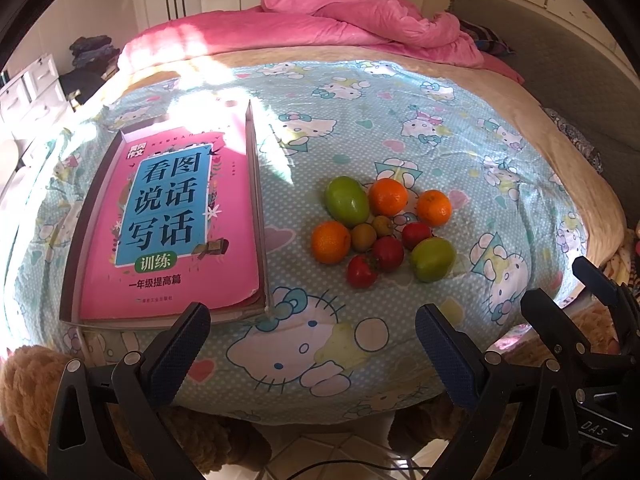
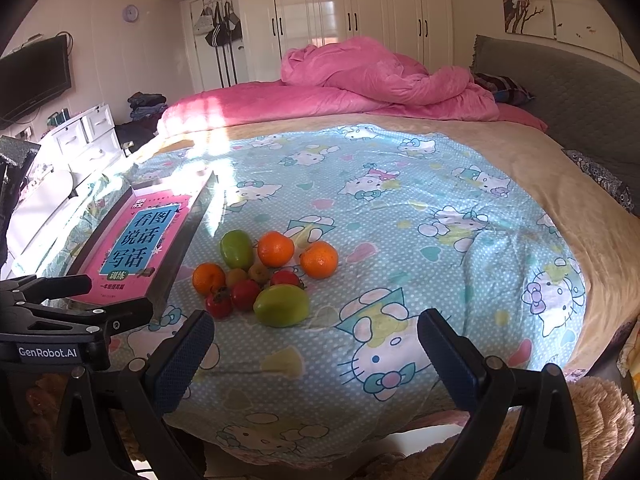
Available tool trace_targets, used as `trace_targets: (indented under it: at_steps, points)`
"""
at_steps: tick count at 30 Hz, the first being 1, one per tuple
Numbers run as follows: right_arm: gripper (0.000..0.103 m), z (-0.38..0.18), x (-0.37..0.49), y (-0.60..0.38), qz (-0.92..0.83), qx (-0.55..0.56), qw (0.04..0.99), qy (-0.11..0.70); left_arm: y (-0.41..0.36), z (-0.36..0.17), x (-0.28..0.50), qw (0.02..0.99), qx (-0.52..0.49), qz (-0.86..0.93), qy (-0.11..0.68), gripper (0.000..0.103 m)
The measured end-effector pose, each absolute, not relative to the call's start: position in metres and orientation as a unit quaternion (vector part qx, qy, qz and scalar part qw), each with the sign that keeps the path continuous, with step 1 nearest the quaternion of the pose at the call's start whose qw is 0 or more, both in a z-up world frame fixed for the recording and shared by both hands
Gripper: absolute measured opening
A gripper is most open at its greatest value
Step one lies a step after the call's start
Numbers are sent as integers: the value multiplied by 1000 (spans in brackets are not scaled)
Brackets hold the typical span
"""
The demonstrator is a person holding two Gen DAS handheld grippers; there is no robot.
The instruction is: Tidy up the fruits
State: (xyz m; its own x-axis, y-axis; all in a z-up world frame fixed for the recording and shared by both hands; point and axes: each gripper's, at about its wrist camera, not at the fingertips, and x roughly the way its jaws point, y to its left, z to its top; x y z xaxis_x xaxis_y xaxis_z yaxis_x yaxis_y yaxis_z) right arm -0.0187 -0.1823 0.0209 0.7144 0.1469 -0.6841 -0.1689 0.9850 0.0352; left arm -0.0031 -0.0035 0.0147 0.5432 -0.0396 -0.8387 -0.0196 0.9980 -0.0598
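nearby, fruit pile (image 1: 382,230) beside book (image 1: 172,224)

The left tool (image 1: 312,344) and the right tool (image 2: 316,350) are both held level and side by side, each with its jaws spread wide apart and gripping nothing.

Bright fruit and a pink book on a light blue cartoon-cat sheet (image 1: 360,92).

The sheet is pale blue with white dots, white cats, teal bows and pink hearts. On it lie three oranges (image 1: 387,197), two green fruits (image 1: 346,201), three red fruits (image 1: 388,253) and two small brownish-green ones (image 1: 363,237). Near the sheet's left edge, the book (image 1: 172,224) has a pink cover with a blue panel and dark characters. A pink quilt (image 2: 376,76) is bunched at the far end, past a beige blanket (image 2: 560,176). The fingers (image 1: 176,354) are black with dark blue textured pads.
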Motion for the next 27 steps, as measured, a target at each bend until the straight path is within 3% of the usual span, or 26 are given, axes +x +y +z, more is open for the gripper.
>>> trace_targets:
  at_steps: [27]
  points:
    - [103, 20, -18, -182, 80, -17, 927, 367, -4, 17, -4, 879, -32, -10, 475, 102]
